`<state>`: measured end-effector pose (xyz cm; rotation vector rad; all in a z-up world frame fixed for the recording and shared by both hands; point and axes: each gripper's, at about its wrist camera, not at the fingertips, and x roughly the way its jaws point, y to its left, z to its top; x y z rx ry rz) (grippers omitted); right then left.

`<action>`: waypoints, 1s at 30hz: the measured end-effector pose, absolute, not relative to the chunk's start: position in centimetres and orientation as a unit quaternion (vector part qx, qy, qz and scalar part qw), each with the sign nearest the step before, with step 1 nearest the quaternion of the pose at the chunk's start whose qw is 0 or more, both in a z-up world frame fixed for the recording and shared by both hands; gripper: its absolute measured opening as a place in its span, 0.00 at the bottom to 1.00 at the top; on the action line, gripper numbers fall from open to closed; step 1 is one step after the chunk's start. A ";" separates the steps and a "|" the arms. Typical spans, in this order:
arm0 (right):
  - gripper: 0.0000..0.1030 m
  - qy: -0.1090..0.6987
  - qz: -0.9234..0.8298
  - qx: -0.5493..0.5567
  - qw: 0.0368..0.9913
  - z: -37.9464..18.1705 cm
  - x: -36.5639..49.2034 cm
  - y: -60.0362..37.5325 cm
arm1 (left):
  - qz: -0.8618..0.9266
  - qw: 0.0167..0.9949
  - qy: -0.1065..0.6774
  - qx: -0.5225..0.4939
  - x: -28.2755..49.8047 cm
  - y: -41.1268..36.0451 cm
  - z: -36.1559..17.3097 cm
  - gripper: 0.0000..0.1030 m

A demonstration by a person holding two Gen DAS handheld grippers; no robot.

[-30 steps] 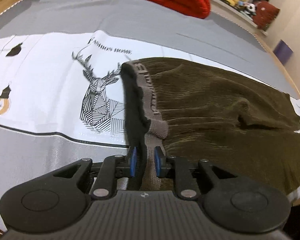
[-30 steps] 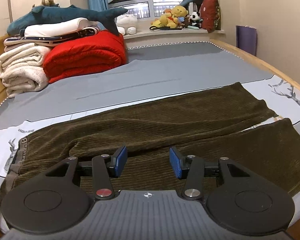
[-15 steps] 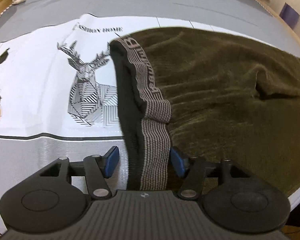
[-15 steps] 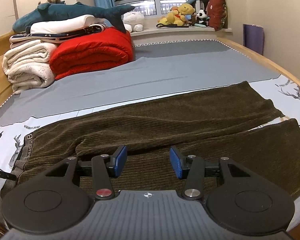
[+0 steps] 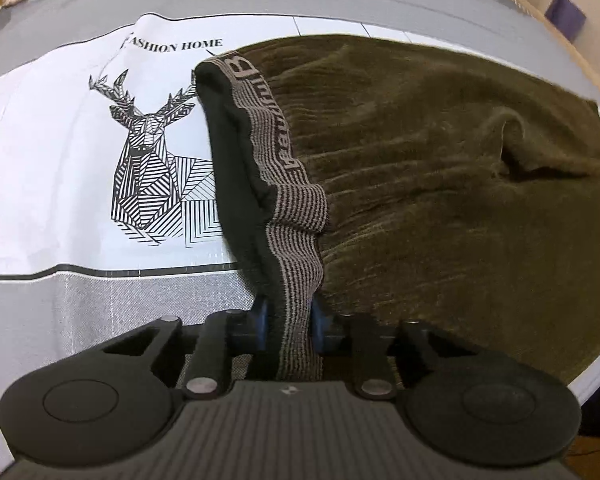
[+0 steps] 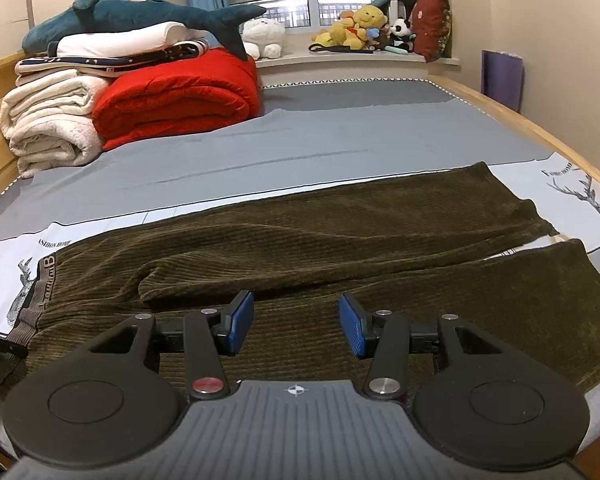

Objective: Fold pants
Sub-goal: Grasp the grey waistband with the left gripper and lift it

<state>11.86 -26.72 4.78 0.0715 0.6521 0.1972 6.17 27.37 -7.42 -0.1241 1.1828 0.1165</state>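
Observation:
Dark olive corduroy pants [image 6: 340, 232] lie spread across the bed, waist at the left and both legs running right. In the left wrist view the pants [image 5: 440, 160] fill the right half, and the striped grey waistband [image 5: 296, 240] rises in a fold toward the camera. My left gripper [image 5: 290, 322] points steeply down and its jaws are closing, the blue pads pressing on that waistband fold. My right gripper [image 6: 296, 324] hovers open over the near leg, with nothing between its blue pads [image 6: 240, 320].
The pants rest on a white deer-print sheet [image 5: 152, 152] over a grey cover. A red quilt [image 6: 176, 100], folded white blankets [image 6: 48, 120] and a shark plush [image 6: 140, 16] are stacked at the far left. The wooden bed rim [image 6: 540, 128] curves along the right.
The left gripper let the waistband go, sank lower along it with jaws wide, then closed on it again. The right gripper stayed where it was, still open.

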 end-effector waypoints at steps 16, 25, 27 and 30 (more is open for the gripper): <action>0.49 0.324 0.106 0.023 0.940 4.6 11.9 -25.5 | 0.078 0.823 0.555 -0.088 3.9 29.3 -6.2 0.25; 0.49 0.324 0.086 0.041 0.941 4.7 12.0 -26.9 | 0.013 0.889 0.450 -0.080 3.7 26.2 -1.9 0.27; 0.49 0.326 0.083 0.046 0.941 4.7 12.0 -27.2 | -0.017 0.885 0.462 -0.056 4.0 24.6 -2.3 0.27; 0.49 0.325 0.081 0.043 0.941 4.6 11.8 -27.4 | 0.008 0.839 0.545 0.003 5.1 23.3 -5.5 0.27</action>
